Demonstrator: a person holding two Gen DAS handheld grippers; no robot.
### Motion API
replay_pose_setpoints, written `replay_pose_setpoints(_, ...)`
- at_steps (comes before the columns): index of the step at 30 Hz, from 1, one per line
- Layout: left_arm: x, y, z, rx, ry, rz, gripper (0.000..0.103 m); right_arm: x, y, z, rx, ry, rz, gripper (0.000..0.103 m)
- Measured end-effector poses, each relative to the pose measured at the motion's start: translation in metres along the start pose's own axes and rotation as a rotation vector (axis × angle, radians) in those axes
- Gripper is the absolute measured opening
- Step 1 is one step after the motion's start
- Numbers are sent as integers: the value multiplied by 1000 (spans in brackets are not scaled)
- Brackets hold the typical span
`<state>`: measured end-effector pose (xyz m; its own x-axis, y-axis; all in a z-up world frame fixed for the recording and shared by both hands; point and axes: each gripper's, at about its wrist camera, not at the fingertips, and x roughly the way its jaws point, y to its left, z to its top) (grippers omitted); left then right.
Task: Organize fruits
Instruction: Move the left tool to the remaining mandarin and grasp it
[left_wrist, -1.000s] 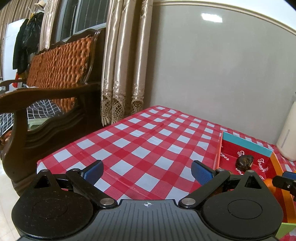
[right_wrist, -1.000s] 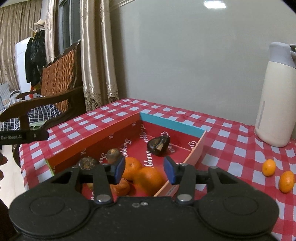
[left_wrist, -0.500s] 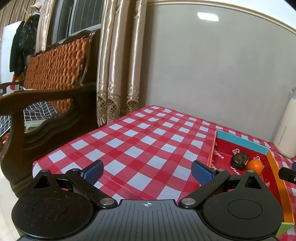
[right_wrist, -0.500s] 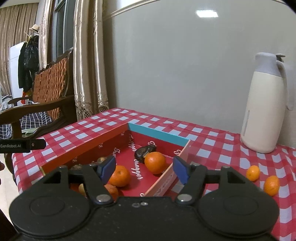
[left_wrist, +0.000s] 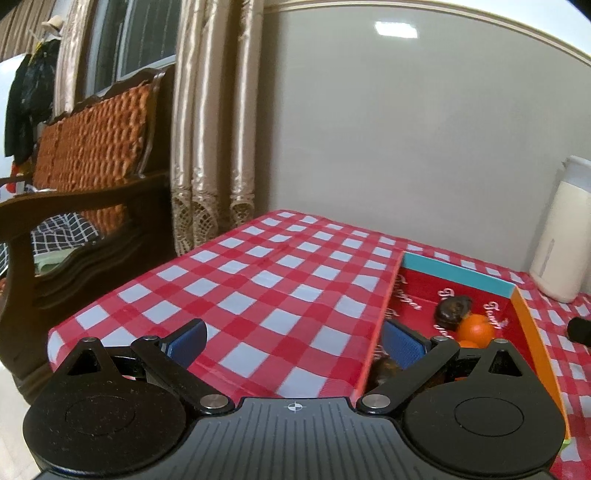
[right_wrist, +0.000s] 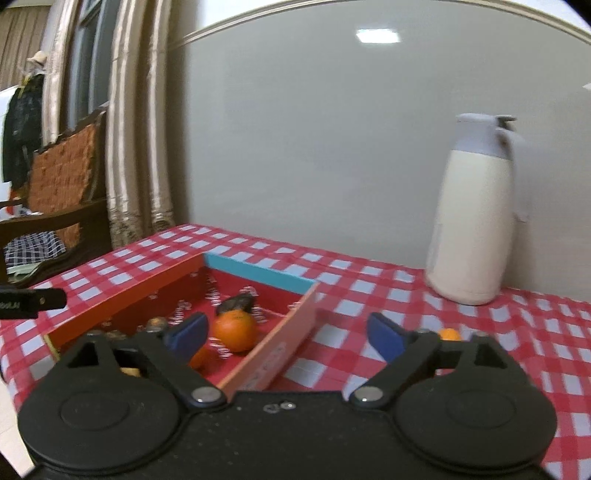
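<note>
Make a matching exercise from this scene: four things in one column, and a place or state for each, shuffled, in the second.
Things
1. thermos jug
2. orange
3. right gripper
4. small orange

Places or states
A. lying inside the red box
B. jaws opening, nothing between them
C. standing upright on the checkered cloth near the wall
D. on the cloth outside the box

Pairs: 1-C, 2-A, 3-B, 4-D
</note>
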<state>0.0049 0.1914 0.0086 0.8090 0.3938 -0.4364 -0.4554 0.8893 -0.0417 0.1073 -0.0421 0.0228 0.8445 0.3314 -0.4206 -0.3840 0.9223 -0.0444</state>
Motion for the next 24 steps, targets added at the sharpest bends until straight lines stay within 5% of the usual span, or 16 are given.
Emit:
replay_pose_setpoints(9, -9, -53, -4, 90, -19, -105, 100, -28, -43, -7, 76, -19, -148, 99)
replay_pose_setpoints(24, -26, -180, -12, 291, -38, -364, 100, -95, -152, -44, 386, -37, -563, 101)
